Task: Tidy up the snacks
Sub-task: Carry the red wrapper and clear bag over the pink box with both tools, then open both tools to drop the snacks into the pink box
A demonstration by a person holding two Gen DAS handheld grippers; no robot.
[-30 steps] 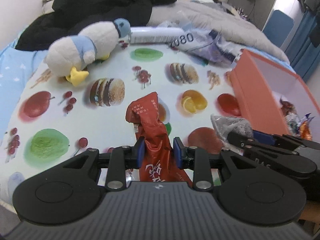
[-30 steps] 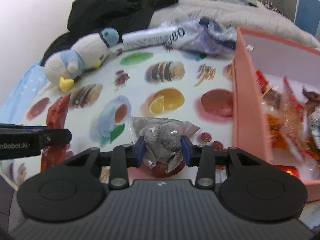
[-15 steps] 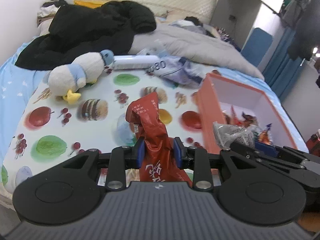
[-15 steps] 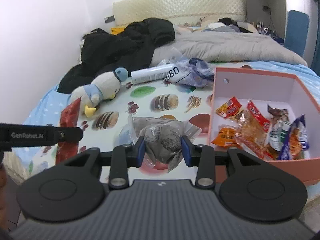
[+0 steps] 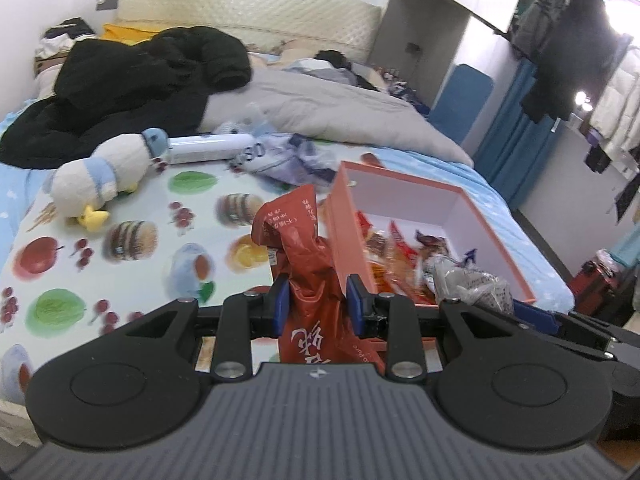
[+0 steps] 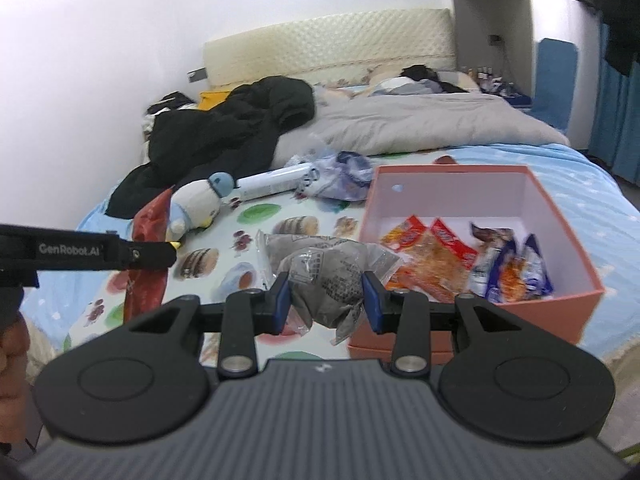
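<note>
My left gripper point(image 5: 316, 299) is shut on a crumpled red snack packet point(image 5: 301, 248), held up off the fruit-print cloth point(image 5: 140, 240) beside the near left wall of the pink box point(image 5: 344, 216). My right gripper point(image 6: 325, 296) is shut on a grey foil snack packet point(image 6: 326, 270), lifted just left of the pink box point(image 6: 560, 216), which holds several snack packets point(image 6: 440, 260). In the right wrist view the red packet point(image 6: 146, 240) and the left gripper's finger point(image 6: 96, 255) show at the left. In the left wrist view the grey packet point(image 5: 472, 284) shows at the right.
A plush duck point(image 5: 100, 176), a white cylinder point(image 5: 204, 149) and a crumpled blue-white bag point(image 5: 288, 156) lie at the cloth's far side. Black clothing point(image 5: 132, 84) and a grey duvet point(image 5: 328, 108) cover the bed behind. A person's hand point(image 6: 12, 360) shows at the left edge.
Both grippers have risen off the cloth with their packets and drawn back; the view now takes in the whole bed and the open box. Both grips are unchanged.
</note>
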